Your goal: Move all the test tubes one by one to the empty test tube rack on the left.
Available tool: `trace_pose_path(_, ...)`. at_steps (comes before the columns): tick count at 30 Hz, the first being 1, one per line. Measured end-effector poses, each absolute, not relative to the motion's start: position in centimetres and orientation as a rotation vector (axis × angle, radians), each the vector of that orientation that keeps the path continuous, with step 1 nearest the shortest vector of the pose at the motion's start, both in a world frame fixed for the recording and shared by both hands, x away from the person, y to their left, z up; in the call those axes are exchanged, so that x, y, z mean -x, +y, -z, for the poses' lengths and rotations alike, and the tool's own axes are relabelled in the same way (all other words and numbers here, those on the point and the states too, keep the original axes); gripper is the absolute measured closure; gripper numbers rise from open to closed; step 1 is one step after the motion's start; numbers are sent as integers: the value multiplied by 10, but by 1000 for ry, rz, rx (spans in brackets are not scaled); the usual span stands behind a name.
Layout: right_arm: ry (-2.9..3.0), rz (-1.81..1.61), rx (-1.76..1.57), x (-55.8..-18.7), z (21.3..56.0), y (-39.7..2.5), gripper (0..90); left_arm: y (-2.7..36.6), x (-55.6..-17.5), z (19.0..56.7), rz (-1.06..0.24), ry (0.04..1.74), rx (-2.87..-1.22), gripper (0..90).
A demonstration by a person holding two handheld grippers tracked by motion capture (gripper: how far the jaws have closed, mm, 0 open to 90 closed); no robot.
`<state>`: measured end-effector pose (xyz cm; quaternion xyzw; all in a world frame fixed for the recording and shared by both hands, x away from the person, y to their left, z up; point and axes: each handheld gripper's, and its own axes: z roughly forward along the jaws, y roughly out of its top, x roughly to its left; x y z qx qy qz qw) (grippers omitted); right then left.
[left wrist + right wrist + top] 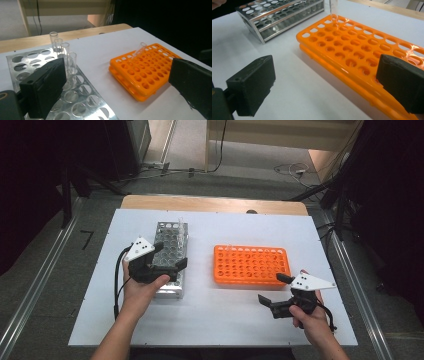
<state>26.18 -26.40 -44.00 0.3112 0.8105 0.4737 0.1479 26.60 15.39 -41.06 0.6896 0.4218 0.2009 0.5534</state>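
Hovering over the near half of the metal rack (170, 257), the left tongs (170, 256) stood released with nothing between the jaws, held in the person's left hand (142, 290). From the left gripper view, the glass tubes (65, 53) rose just beyond them, four upright in a row toward the rack's far end, long axes vertical, the nearest one just past the left jaw. That row lay ahead of the left tongs, the nearer of the two by far. The right tongs (272, 290) hung released near the front right corner of the orange rack (252, 265), gripping nothing. One lone tube (334, 11) leaned in a far-corner hole of the orange rack. The racks sat apart on the white surface (210, 315), bare between them. To my eye, only the neighbouring tubes would crowd a pinch.
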Motion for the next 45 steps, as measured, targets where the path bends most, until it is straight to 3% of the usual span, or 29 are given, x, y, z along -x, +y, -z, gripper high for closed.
trace_pose_path(15,2333,-1352,-914,-289,435,-228,66,148,-234,420,-437,951,-1643,0)
trace_pose_path(27,2274,-1359,-989,-325,435,-196,360,153,-232,429,-420,981,-1641,0)
trace_pose_path(34,2349,-1334,-1035,-345,442,-178,381,155,-233,431,-413,990,-1637,0)
trace_pose_path(37,2354,-1290,-1046,-350,447,-171,455,155,-233,431,-410,986,-1636,0)
trace_pose_path(45,2366,-1230,-1100,-365,453,-157,520,154,-233,430,-403,982,-1638,0)
